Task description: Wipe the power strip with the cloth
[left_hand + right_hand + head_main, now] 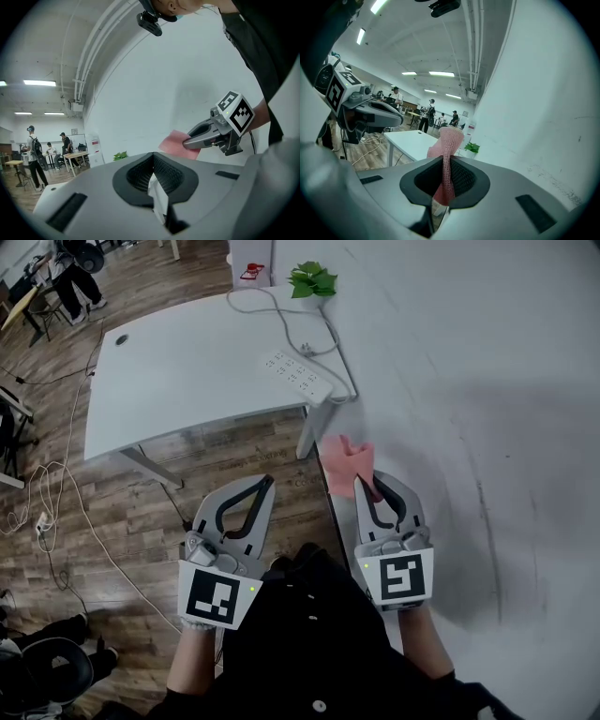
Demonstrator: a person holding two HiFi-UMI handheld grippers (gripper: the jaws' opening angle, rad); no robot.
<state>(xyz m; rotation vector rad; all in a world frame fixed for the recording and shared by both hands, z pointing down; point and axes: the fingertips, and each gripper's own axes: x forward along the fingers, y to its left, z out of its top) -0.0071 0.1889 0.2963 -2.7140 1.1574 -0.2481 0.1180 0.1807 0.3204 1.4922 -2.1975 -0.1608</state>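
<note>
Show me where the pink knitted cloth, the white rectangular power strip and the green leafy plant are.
pink knitted cloth (348, 461): head view, on its loose bunched end.
white rectangular power strip (295, 377): head view, on the middle of its socket face.
green leafy plant (312, 279): head view, on the centre of the leaves.

Right tool (446, 164) has the cloth (450, 138), and the lower end is swallowed between the jaws, out of sight. Well ahead of that tool, the power strip (296, 377): sockets too small to count, its cable (284, 329) too thin to trace to an end.
</note>
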